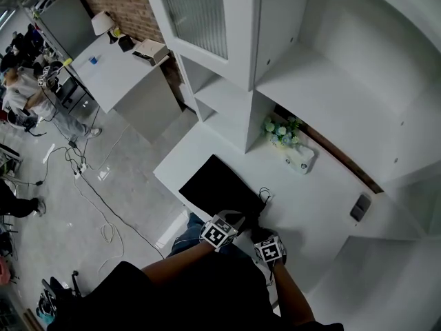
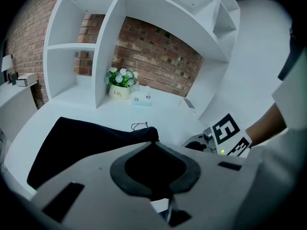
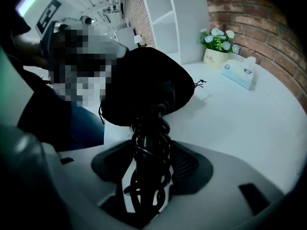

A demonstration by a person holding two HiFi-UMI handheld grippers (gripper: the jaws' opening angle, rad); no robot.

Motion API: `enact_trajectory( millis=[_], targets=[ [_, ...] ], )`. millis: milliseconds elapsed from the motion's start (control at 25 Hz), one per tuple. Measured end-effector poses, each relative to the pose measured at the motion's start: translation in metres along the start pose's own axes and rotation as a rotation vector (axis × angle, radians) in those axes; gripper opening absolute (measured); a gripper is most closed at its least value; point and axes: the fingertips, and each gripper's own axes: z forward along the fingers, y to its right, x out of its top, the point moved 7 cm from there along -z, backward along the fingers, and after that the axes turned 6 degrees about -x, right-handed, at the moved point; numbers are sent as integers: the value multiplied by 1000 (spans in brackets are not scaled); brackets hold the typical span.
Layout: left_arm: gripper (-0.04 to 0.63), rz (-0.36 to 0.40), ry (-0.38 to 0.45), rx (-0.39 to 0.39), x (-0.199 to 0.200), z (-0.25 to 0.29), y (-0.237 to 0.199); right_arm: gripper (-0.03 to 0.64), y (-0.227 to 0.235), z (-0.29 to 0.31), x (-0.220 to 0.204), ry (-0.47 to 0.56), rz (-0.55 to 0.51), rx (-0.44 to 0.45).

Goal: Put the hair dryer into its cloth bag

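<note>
Lying on the white desk [image 1: 310, 192], the black cloth bag [image 1: 217, 185] takes up the left of the work area in the head view, its near end drawn up toward the person. At the bag's five o'clock corner the left gripper [image 1: 238, 219] is clenched on the cloth. In the left gripper view its jaws meet with a fold of black fabric pinched at their tips, and the rest of the bag runs away toward ten o'clock.

Just beside it, at four o'clock, the right gripper [image 1: 260, 232] points steeply down. Its jaws are set wide and grasp the hair dryer [image 3: 148, 169] by the handle, which is wound with coils of black cord. At twelve o'clock from those jaws the handle runs into the bulging mouth of the bag, so the dryer's head cannot be seen.

A thin drawstring [image 1: 264, 194] lies on the desk at the bag's right edge. Farther right, at one o'clock from the grippers, a pot of white flowers [image 1: 278, 131] stands against the shelf unit [image 1: 220, 102], with a tissue box [image 1: 302, 158] just beside it at four o'clock. A small dark flat object [image 1: 360, 207] lies well apart, at three o'clock from the bag.
</note>
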Motion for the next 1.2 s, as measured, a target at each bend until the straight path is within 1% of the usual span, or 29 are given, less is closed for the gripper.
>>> enact_trajectory(
  millis=[120,200,320,440,560,760,880,960,1080,1200],
  targets=[
    [31,13,2,-7,1,-3,1,253,-1,-4,7,12,-23,10],
    [31,19,18,-14,3,-4,3,252,-2,-4,11,33,-40,11],
    [31,26,24,-25,4,-4,4,250,-4,-7,23,49,-38,25],
    [31,20,36,-41,7,-4,4,252,-4,-4,36,40,-28,50],
    [31,19,56,-46,13,-7,4,252,-4,4,46,9,-73,56],
    [31,30,56,-52,13,-11,2,250,-8,15,59,-32,-138,71],
    [31,24,64,-71,13,-13,-1,250,-14,18,73,-23,-171,91],
    [31,18,66,-76,14,-14,-3,250,-13,25,78,-15,-188,88],
    [31,18,59,-75,12,-16,-5,252,-11,31,78,-24,-186,93],
    [31,18,49,-83,8,-17,-6,252,-14,32,79,-3,-187,99]
  ],
)
